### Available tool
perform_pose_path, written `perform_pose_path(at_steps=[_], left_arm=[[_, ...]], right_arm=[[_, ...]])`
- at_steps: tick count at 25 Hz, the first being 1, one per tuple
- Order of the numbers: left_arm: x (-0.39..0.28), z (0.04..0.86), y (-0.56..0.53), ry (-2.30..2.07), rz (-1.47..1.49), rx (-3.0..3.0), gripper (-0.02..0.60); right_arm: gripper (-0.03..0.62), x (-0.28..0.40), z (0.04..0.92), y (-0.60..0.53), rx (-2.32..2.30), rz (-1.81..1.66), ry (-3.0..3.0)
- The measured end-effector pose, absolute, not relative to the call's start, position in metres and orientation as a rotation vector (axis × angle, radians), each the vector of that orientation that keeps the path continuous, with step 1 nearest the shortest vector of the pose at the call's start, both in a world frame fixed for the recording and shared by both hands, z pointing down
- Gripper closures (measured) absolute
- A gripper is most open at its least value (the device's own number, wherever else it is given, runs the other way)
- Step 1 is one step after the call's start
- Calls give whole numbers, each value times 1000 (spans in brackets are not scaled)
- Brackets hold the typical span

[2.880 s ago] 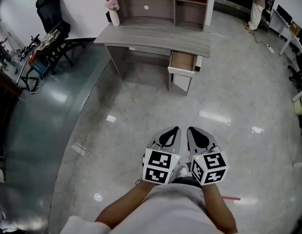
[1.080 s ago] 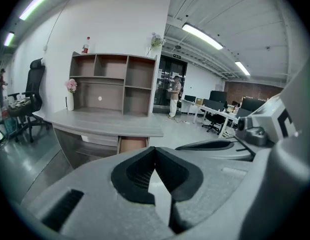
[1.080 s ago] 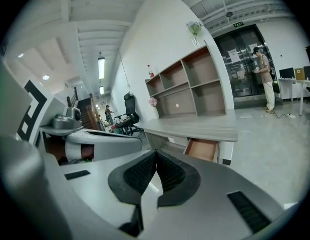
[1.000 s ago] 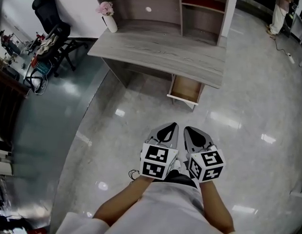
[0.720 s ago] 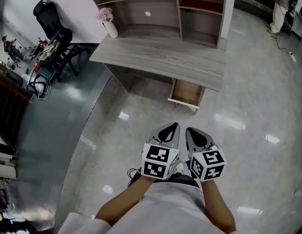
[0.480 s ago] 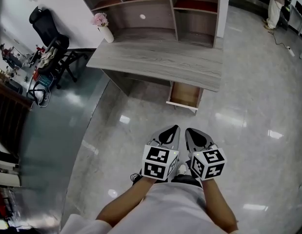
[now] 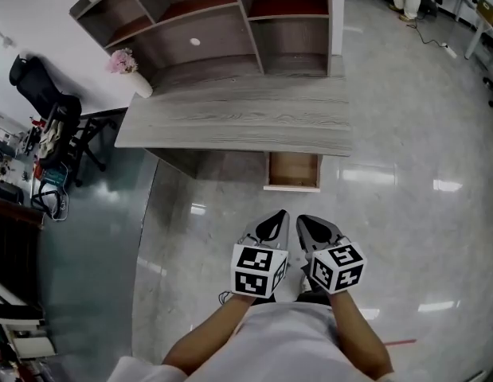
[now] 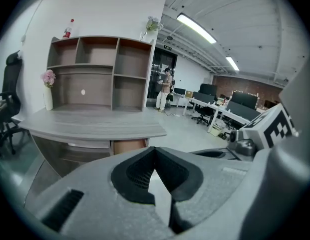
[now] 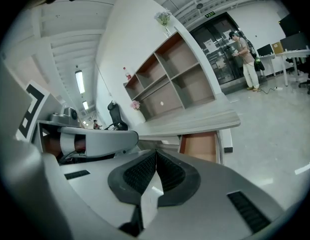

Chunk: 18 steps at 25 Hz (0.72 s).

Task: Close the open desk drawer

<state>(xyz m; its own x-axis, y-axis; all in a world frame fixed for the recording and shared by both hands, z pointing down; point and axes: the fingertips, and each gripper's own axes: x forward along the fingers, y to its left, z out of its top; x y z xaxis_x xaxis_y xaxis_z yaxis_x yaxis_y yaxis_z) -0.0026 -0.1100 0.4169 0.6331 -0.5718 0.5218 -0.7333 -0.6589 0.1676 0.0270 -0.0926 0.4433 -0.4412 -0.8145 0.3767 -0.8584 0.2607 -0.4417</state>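
Note:
The grey wooden desk (image 7: 230, 124) stands ahead of me, and its drawer (image 7: 294, 169) is pulled out under the right end, showing a bare brown inside and a white front (image 7: 292, 188). My left gripper (image 7: 283, 212) and right gripper (image 7: 299, 218) are held side by side over the floor, a short way in front of the drawer and apart from it. Both are shut with nothing in them. In the left gripper view the drawer (image 8: 128, 145) shows just past the closed jaw tips (image 8: 155, 149). In the right gripper view the drawer (image 9: 200, 146) lies to the right of the tips (image 9: 156, 153).
A shelf unit (image 7: 214, 14) rises at the back of the desk, with a vase of pink flowers (image 7: 127, 66) at its left end. A black office chair (image 7: 51, 106) stands to the left. A person (image 9: 245, 59) stands far off by a doorway. Glossy floor surrounds the desk.
I have come closer to the desk, and the drawer now lies straight ahead of the grippers. Both grippers moved forward and a little down together, still shut.

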Motion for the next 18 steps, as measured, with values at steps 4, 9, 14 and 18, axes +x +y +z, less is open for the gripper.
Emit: perform_pose_path(at_steps=[4,9,14,18], left_arm=[[-3,436,-145,-912,652,2533,578],[-2,456,-175,-710,736,2585,578],[-5,477,-196,-546,822,2623,578],[-8,494,-207,-421,894,2644,578]], right_arm=[[592,20,458,-121,1713,979,-2391],[592,21,481,-144,1950,1140,-2281],[592,24,513,-160,2181,1295,-2169],[592,27,538,-166,2372,1414,-2060]])
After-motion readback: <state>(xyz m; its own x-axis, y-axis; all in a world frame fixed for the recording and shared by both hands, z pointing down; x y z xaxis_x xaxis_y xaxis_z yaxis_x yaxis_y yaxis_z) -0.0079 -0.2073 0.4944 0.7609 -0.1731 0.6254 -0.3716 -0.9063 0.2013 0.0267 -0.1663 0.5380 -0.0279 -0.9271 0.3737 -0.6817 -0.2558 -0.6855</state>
